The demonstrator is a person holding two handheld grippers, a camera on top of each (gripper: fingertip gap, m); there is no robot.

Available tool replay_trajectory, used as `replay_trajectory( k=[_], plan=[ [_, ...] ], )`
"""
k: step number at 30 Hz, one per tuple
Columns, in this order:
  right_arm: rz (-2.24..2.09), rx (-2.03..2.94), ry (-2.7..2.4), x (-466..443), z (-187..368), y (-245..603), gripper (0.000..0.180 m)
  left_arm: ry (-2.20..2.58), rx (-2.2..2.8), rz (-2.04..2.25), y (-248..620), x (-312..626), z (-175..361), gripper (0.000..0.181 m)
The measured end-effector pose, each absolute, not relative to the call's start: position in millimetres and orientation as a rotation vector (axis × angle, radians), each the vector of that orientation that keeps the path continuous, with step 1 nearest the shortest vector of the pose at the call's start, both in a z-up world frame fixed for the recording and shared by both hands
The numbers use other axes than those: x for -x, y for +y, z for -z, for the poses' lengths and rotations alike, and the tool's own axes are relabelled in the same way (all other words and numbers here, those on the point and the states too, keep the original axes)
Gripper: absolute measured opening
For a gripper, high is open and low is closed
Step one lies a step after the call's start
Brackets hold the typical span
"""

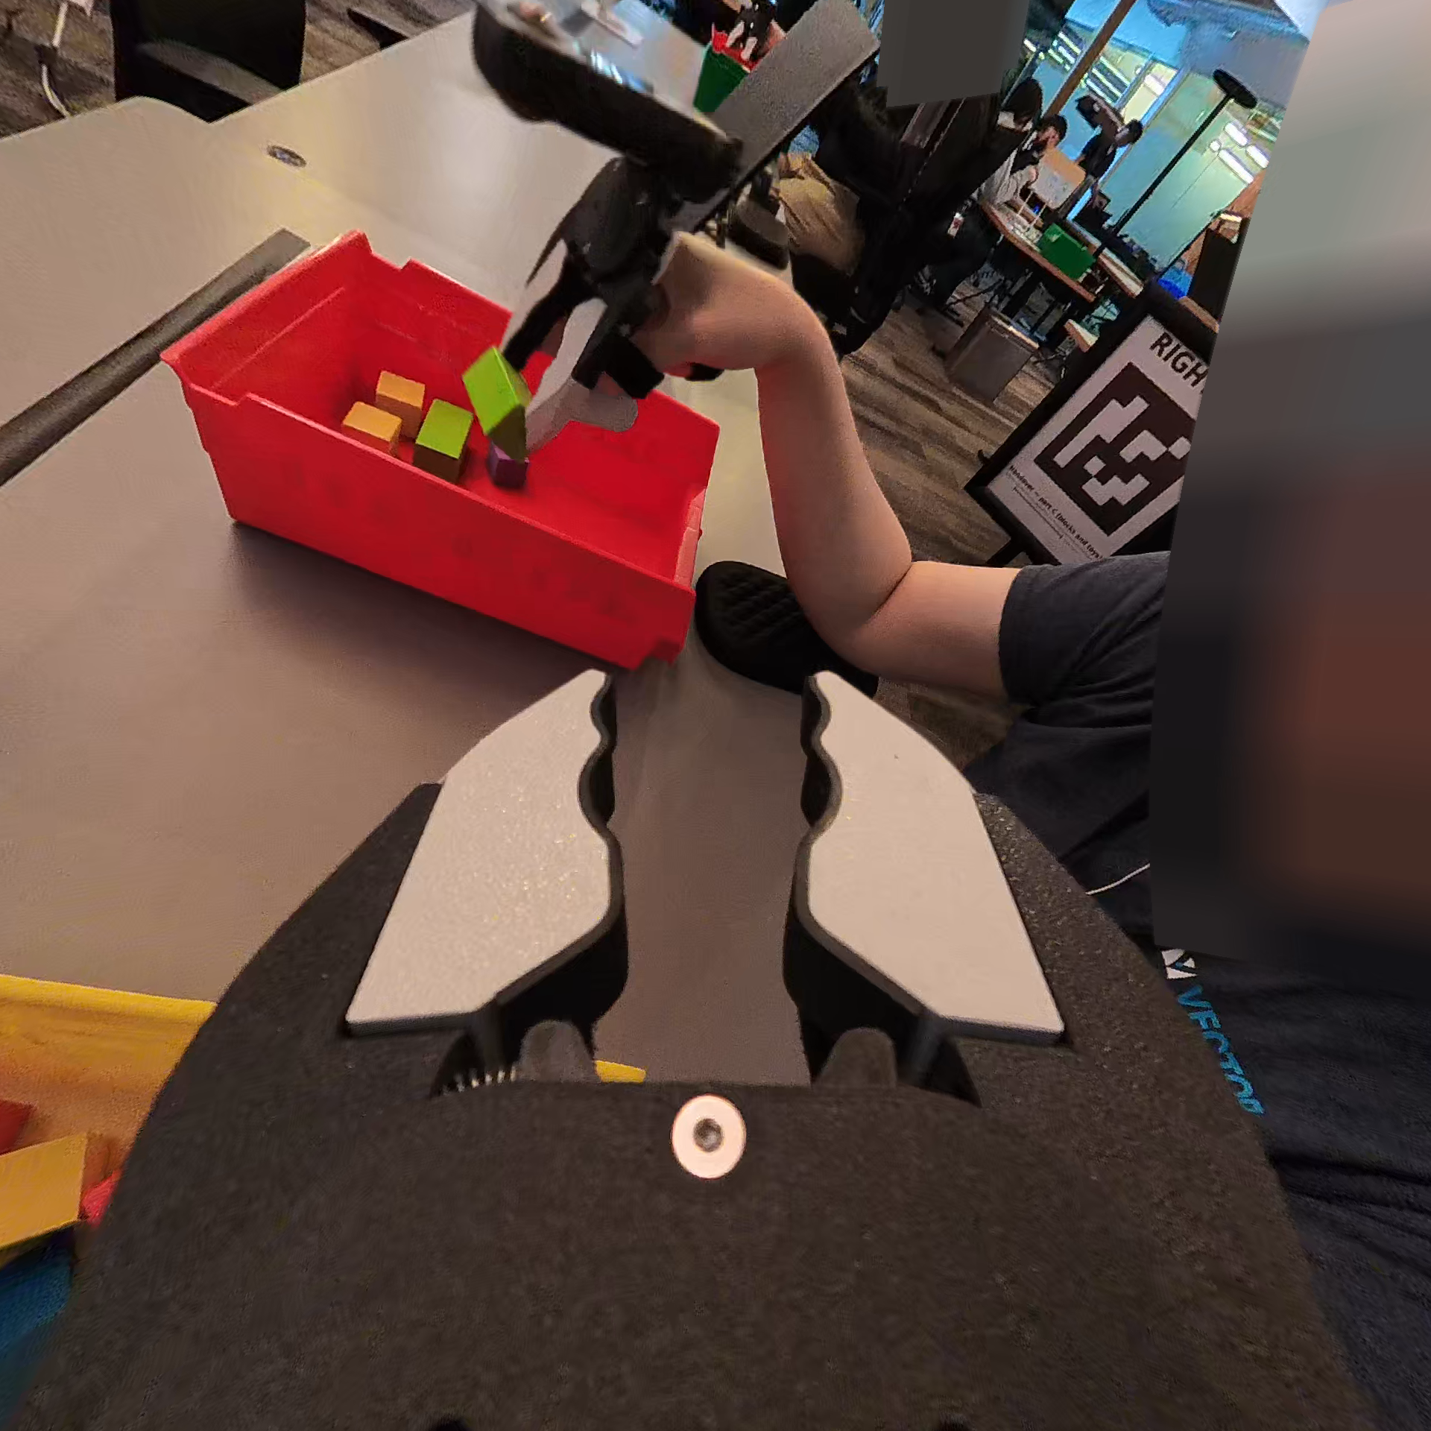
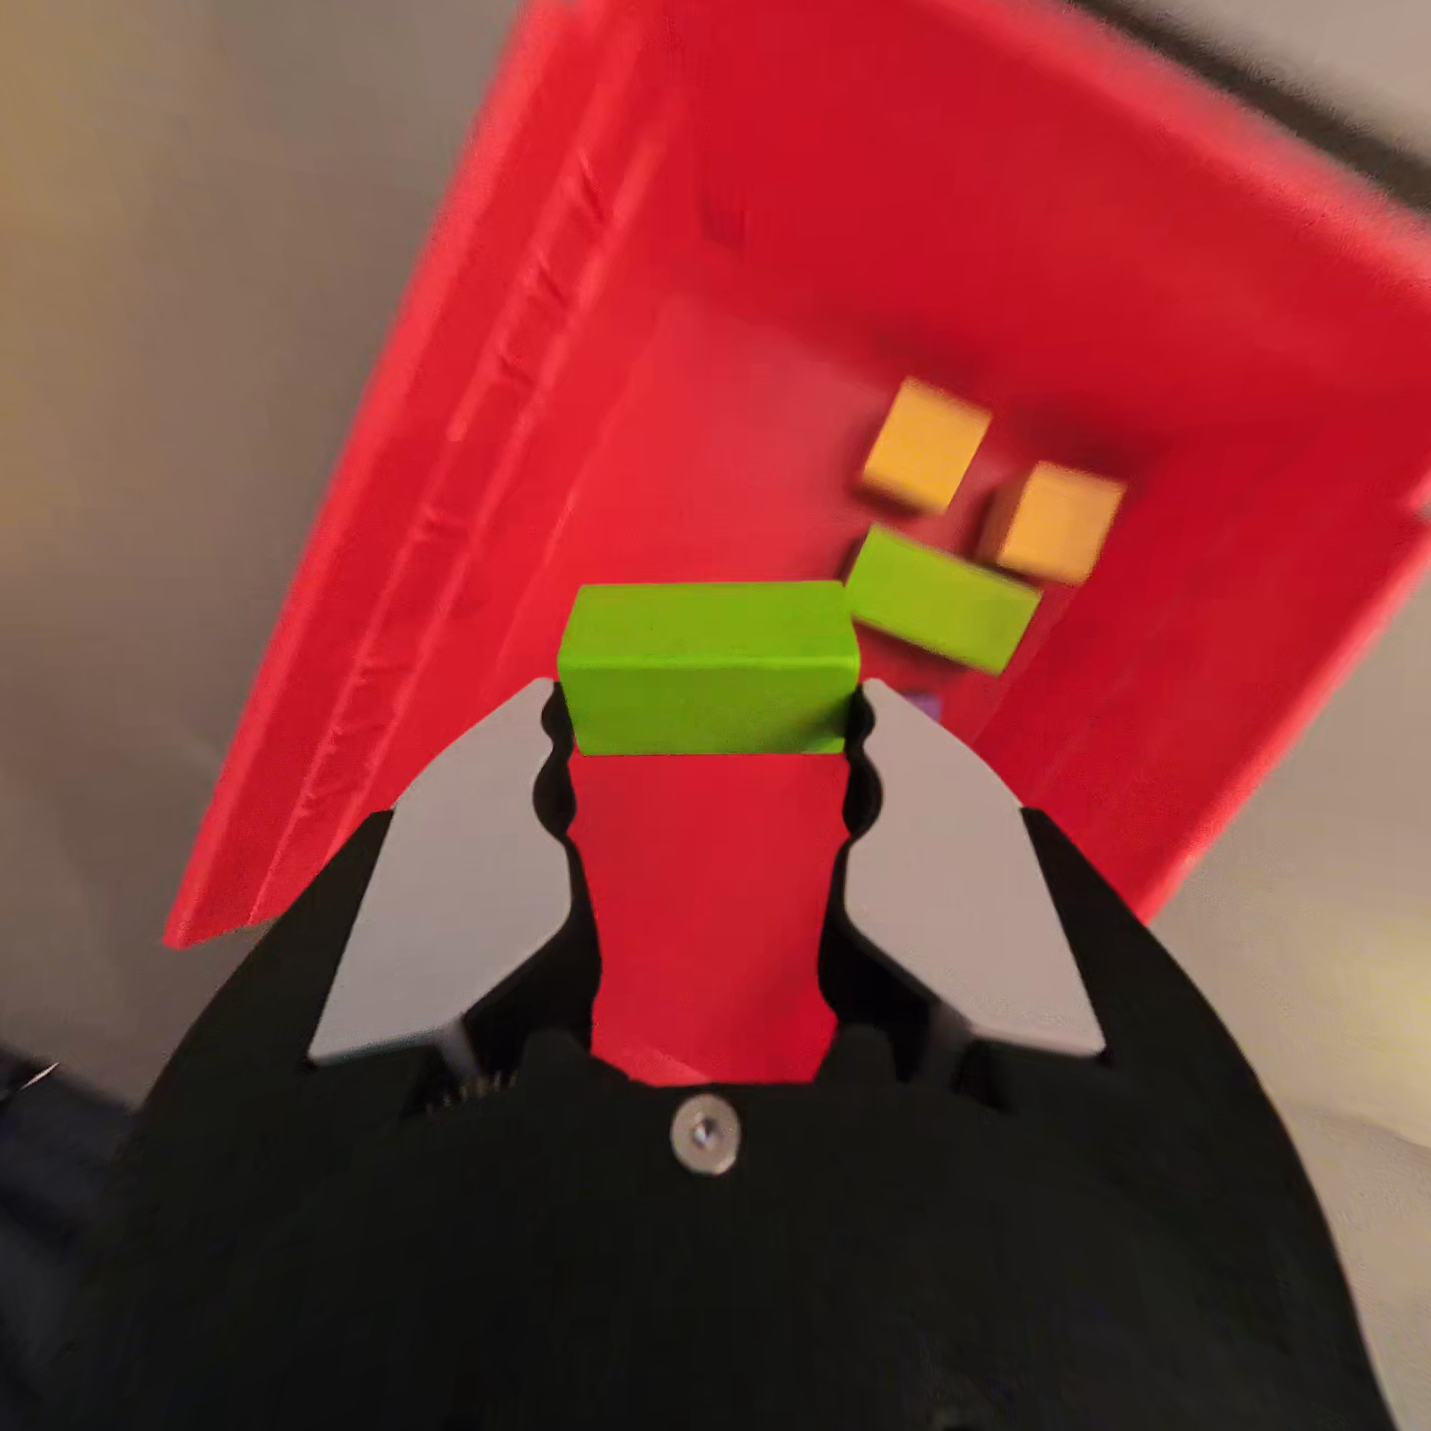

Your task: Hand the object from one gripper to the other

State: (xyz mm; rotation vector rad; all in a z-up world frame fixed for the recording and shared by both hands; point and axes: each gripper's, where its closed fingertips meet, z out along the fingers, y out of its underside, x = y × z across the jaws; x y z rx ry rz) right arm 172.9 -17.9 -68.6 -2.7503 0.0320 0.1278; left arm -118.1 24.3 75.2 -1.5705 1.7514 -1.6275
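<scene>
Grey and smooth, the table (image 1: 193, 736) carries a red plastic bin (image 1: 480, 557) with ribbed walls near its middle; an office floor with other desks and people lies beyond its far edge. Over this bin hangs the right claw (image 2: 708, 697), clenched on a bright green rectangular wooden block (image 2: 705, 666), with the fingertips pressing the block's two short ends. From the left wrist view the same block (image 1: 497, 401) is seen tilted, above the bin floor, held at the tips of the right claw (image 1: 526, 434), and a person's bare forearm (image 1: 821, 480) reaches to that tool from the right.

On the bin floor rest two orange wooden cubes (image 1: 387, 410), side by side, a second green block (image 1: 443, 441) just beside them, and a small purple cube (image 1: 507, 468) directly under the held block.

Nearer the camera, the left claw (image 1: 708, 689) is released, its grey fingers (image 1: 526, 852) spread wide with nothing between them, hovering over the table short of the bin's near corner. A yellow container's edge (image 1: 85, 1030) shows at lower left.
</scene>
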Motion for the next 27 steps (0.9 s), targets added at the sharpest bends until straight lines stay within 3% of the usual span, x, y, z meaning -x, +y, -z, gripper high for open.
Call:
replay_trajectory(
  k=[7, 27],
  plan=[
    [-0.173, 3.072, 0.096, -174, 120, -53, 0.069, 1.801, 1.617, 1.585, 20, 113, -64, 0.045],
    [-0.051, 3.071, 0.294, -184, 151, -21, 0.069, 1.854, 1.679, 1.541, 16, 109, -49, 0.045]
  ],
)
